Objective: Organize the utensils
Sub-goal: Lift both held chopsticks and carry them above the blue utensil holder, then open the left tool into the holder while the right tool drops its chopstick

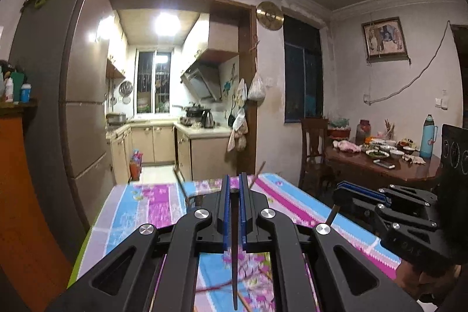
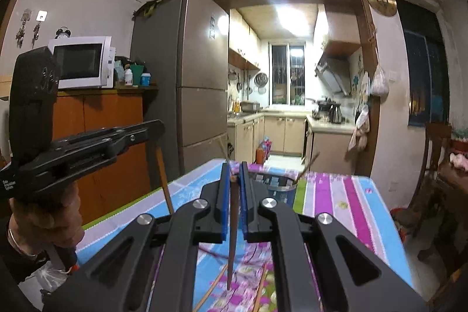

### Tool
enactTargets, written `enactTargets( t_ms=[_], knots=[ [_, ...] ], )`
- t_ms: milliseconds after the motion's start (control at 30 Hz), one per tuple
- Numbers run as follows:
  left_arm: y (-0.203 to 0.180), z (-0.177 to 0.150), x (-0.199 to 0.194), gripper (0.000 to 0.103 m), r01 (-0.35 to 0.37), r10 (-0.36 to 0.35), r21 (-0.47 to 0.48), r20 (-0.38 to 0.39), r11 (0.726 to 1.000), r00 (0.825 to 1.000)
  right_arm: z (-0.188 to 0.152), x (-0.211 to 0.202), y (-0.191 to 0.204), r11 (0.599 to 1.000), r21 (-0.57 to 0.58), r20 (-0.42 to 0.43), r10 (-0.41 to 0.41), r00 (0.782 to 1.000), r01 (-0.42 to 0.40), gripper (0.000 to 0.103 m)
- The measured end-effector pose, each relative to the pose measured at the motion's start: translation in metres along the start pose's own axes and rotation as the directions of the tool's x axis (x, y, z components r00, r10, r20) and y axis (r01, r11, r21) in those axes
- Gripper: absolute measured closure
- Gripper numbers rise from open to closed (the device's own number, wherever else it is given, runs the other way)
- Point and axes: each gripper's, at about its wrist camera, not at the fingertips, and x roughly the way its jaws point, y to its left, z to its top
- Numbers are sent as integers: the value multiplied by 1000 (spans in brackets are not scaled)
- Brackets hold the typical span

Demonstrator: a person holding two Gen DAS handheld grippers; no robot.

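My left gripper (image 1: 234, 180) is shut on a dark chopstick (image 1: 235, 253) that hangs down between its blue pads over the flowered tablecloth (image 1: 152, 206). My right gripper (image 2: 234, 170) is shut on a brown chopstick (image 2: 232, 239), also pointing down. A round mesh utensil holder (image 2: 278, 183) stands on the table just beyond the right gripper, with a chopstick (image 2: 307, 167) leaning in it. Loose chopsticks (image 2: 212, 290) lie on the cloth below. The right gripper also shows in the left wrist view (image 1: 362, 193), and the left one shows in the right wrist view (image 2: 158, 126).
A tall fridge (image 2: 181, 78) stands left of the table, beside an orange cabinet (image 2: 99, 136) with a microwave (image 2: 82, 62). A dining table (image 1: 380, 165) with dishes and a chair (image 1: 313, 151) stand to the right. The kitchen doorway lies ahead.
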Motion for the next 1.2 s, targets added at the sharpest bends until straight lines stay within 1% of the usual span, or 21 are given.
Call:
enactTargets(
  t_ms=[100, 200, 300, 367, 467, 533, 633, 733, 833, 900, 1067, 1200],
  knots=[
    [2, 23, 18, 96, 4, -5, 22, 42, 1000, 999, 25, 6, -7, 1000, -14, 51, -11, 999, 12, 98],
    [3, 47, 37, 96, -4, 1, 31, 90, 1000, 996, 57, 14, -16, 999, -23, 121, -33, 992, 36, 98],
    [7, 73, 60, 96, -33, 26, 40, 155, 999, 988, 90, 29, -27, 997, -32, 201, -65, 977, 73, 98],
    [12, 88, 82, 96, -62, 53, 41, 196, 997, 979, 102, 42, -35, 995, -32, 235, -82, 969, 92, 98],
    [20, 99, 108, 96, -79, 71, 29, 219, 996, 973, 113, 67, -48, 993, -26, 269, -106, 957, 117, 98],
    [25, 102, 125, 96, -93, 85, 26, 231, 995, 969, 112, 85, -58, 991, -15, 276, -121, 954, 130, 98],
    [29, 98, 153, 96, -123, 112, 33, 234, 992, 966, 105, 116, -71, 987, 5, 274, -155, 949, 159, 98],
    [36, 85, 184, 96, -132, 124, 24, 209, 991, 970, 89, 148, -87, 986, 55, 233, -164, 959, 155, 98],
    [41, 64, 203, 96, -125, 123, 3, 167, 992, 978, 66, 175, -96, 984, 83, 178, -169, 969, 156, 98],
    [44, 52, 212, 96, -128, 125, 9, 146, 992, 981, 53, 188, -97, 984, 91, 147, -167, 975, 155, 98],
    [47, 17, 227, 96, -131, 129, 13, 80, 991, 988, 28, 203, -97, 982, 118, 86, -156, 984, 146, 98],
    [48, 5, 227, 96, -140, 139, 15, 62, 990, 988, 18, 203, -90, 983, 116, 60, -150, 987, 143, 98]
  ],
)
